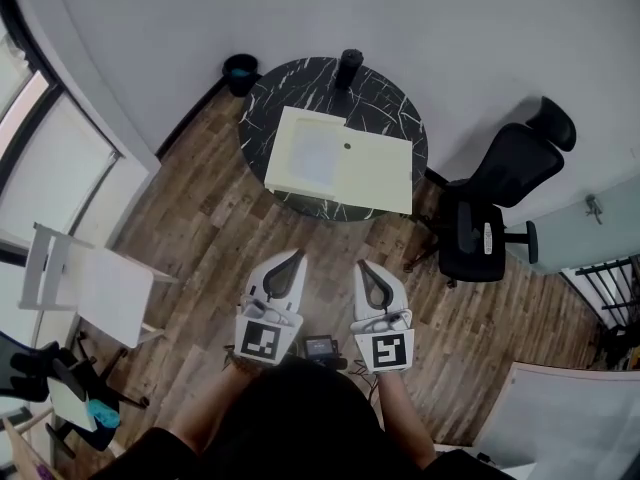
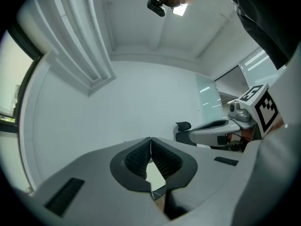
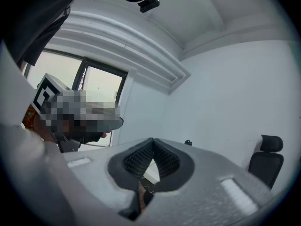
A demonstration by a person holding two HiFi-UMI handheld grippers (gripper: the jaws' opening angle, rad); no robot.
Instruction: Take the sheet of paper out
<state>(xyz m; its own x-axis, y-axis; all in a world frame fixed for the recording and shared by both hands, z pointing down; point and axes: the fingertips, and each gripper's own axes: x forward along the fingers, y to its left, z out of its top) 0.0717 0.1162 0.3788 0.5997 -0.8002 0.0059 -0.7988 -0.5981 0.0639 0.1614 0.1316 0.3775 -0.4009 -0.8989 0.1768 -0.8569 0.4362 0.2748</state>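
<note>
A pale yellow open folder (image 1: 378, 174) lies on the round black marble table (image 1: 390, 103), with a white sheet of paper (image 1: 314, 158) on its left half. Both grippers are held close to the person's body, well short of the table and above the wooden floor. In the head view the left gripper (image 1: 297, 255) and the right gripper (image 1: 362, 265) point toward the table. Both have their jaws closed tip to tip with nothing between them, as the left gripper view (image 2: 150, 139) and the right gripper view (image 3: 152, 140) also show.
A black cylinder (image 1: 350, 65) stands at the table's far edge. A black office chair (image 1: 490, 218) sits right of the table, a dark bin (image 1: 240, 71) at its far left. A white folding stand (image 1: 90, 283) is by the window on the left.
</note>
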